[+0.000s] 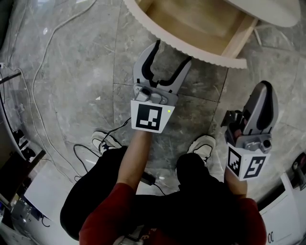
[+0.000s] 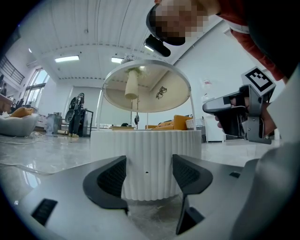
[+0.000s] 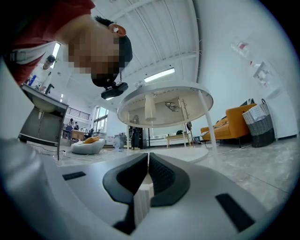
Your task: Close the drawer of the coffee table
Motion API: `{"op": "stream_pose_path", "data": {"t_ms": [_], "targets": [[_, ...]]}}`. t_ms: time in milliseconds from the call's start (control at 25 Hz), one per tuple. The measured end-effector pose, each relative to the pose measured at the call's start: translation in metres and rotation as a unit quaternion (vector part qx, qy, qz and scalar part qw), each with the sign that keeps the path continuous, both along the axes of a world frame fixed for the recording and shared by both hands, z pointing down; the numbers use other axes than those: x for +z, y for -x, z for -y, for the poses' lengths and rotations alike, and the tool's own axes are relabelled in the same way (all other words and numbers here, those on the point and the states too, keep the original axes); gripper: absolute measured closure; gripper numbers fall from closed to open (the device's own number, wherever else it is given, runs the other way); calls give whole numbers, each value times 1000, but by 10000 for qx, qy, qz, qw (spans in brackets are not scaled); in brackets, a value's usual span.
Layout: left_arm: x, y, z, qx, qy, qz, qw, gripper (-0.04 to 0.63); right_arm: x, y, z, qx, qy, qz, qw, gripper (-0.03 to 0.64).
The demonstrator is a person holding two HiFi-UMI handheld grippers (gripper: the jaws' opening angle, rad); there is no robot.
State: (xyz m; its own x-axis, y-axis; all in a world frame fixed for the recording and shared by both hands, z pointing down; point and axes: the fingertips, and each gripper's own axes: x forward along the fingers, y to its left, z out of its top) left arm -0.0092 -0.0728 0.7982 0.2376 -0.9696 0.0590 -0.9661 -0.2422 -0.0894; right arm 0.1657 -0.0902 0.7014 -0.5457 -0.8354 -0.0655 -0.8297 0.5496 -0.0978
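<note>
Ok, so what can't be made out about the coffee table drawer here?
- Back of the drawer: head view, cut off by the top edge and covered by the tabletop.
- Whether the open left gripper touches the ribbed drawer front: head view, its tips overlap the front; gap unclear.
- Ribbed white sliver, identity: right gripper view, the shut right gripper hides the rest.

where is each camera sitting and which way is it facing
Head view: on the person's head, facing steeply down at the open drawer; shows left gripper, right gripper, sleeves, shoes.
Left gripper view: on that gripper, low and level, facing the drawer front between spread fingers; right gripper at right.
Right gripper view: on that gripper, low and level, facing the table top from below; fingers together; sleeve top left.
Shared: head and left gripper views both show the drawer.
</note>
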Motion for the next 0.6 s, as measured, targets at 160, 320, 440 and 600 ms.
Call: {"op": "stream_pose_path", "data": {"t_ms": [160,320,440,600], "targets": [[7,-4,17,15,164,41,9999,285,-3,-13,-1,141,-21,45,9999,591],[23,-5,32,-115,642,-163,9977,285,-4,-31,-3,342,-5,78,9994,591],[22,-9,50,-110,624,-170,9978,284,-3,-45,-3,498,20,69,9987,591],[19,-14,76,-107,522,-201,9984,285,-4,-57,-4,668,19,42,9978,591]]}}
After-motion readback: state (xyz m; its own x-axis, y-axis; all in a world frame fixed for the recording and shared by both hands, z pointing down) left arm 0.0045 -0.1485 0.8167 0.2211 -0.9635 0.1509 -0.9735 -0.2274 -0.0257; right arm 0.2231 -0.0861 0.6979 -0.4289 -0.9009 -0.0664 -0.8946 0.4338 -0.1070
